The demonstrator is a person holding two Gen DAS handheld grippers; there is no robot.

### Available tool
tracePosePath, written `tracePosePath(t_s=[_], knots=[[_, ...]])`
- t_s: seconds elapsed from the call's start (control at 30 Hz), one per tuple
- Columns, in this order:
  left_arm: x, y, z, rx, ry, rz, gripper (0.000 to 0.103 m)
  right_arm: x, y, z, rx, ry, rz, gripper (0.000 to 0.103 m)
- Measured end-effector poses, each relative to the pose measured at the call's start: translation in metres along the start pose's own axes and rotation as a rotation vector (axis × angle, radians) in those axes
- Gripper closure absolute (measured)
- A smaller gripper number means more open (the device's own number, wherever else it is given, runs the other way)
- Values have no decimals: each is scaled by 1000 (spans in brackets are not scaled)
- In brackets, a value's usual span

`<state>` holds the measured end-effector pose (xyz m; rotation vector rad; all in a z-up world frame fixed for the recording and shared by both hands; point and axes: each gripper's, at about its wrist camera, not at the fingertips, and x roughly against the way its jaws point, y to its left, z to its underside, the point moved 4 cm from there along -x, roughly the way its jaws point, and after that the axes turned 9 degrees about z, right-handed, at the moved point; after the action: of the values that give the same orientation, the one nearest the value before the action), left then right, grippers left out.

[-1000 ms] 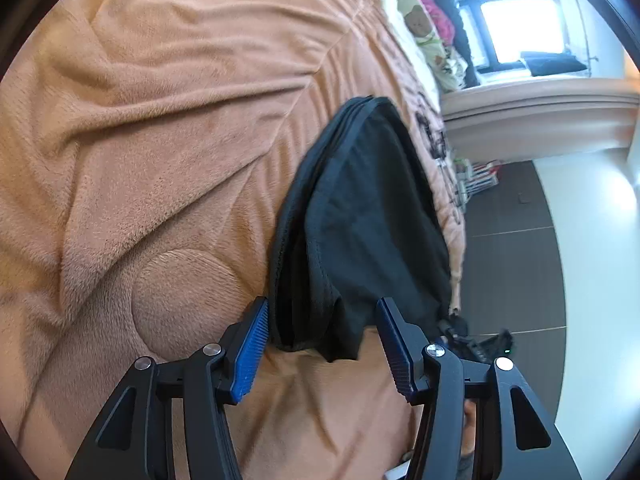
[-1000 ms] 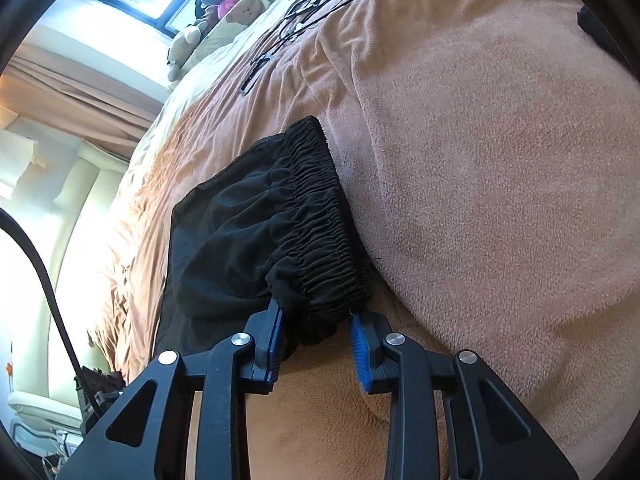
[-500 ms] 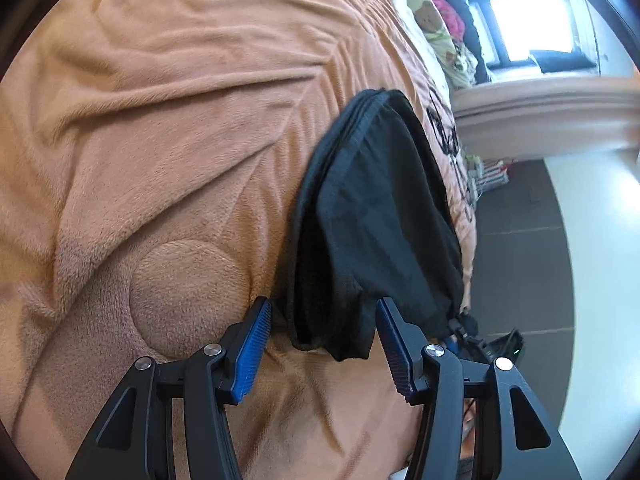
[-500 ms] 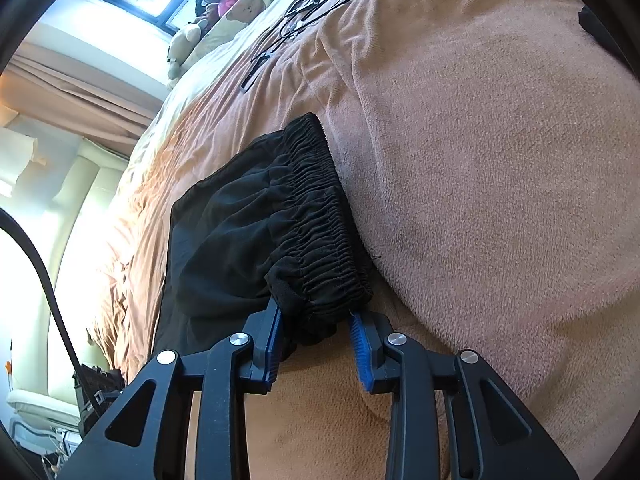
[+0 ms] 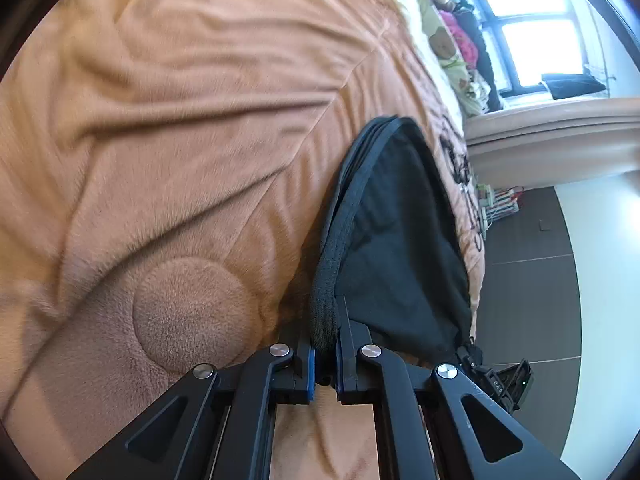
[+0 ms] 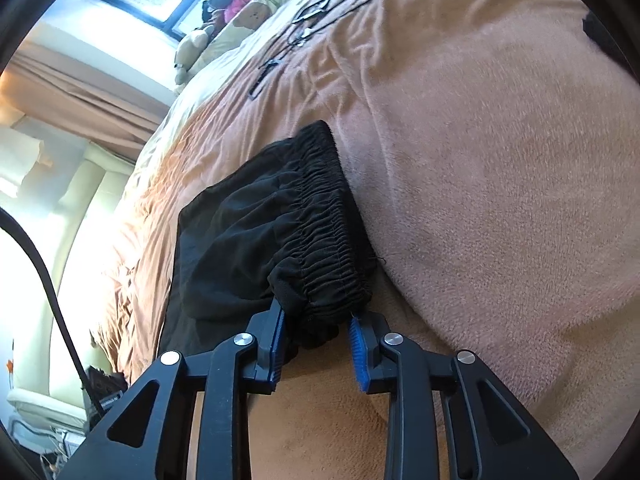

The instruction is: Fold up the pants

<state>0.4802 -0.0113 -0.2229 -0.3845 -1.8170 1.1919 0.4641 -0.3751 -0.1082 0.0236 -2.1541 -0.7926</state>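
Observation:
Black pants [image 5: 400,240] lie folded on a brown fleece blanket [image 5: 180,120]. My left gripper [image 5: 324,364] is shut on the stacked hem edges of the pants at their near end. In the right wrist view the pants [image 6: 260,232] show their gathered elastic waistband [image 6: 328,232]. My right gripper [image 6: 316,344] holds the near corner of that waistband between its blue pads, with the jaws closed onto the bunched cloth.
The blanket [image 6: 500,160] covers a bed. A black cable or strap [image 6: 304,28] lies on the bed's far part. Stuffed toys and clothes [image 5: 452,40] sit by the window. The bed edge and dark floor [image 5: 528,280] are to the right of the pants.
My left gripper has closed from wide open onto the pants' hem edge. My right gripper has kept its hold on the waistband and barely moved.

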Motion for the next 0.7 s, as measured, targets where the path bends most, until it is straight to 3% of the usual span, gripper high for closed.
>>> tracePosePath(t_s=[0.3, 0.7], knots=[[27, -10, -1, -31, -28, 16, 97, 10, 15, 10, 24, -6, -6, 82], [85, 15, 12, -15, -51, 40, 97, 17, 41, 54, 53, 34, -6, 82]])
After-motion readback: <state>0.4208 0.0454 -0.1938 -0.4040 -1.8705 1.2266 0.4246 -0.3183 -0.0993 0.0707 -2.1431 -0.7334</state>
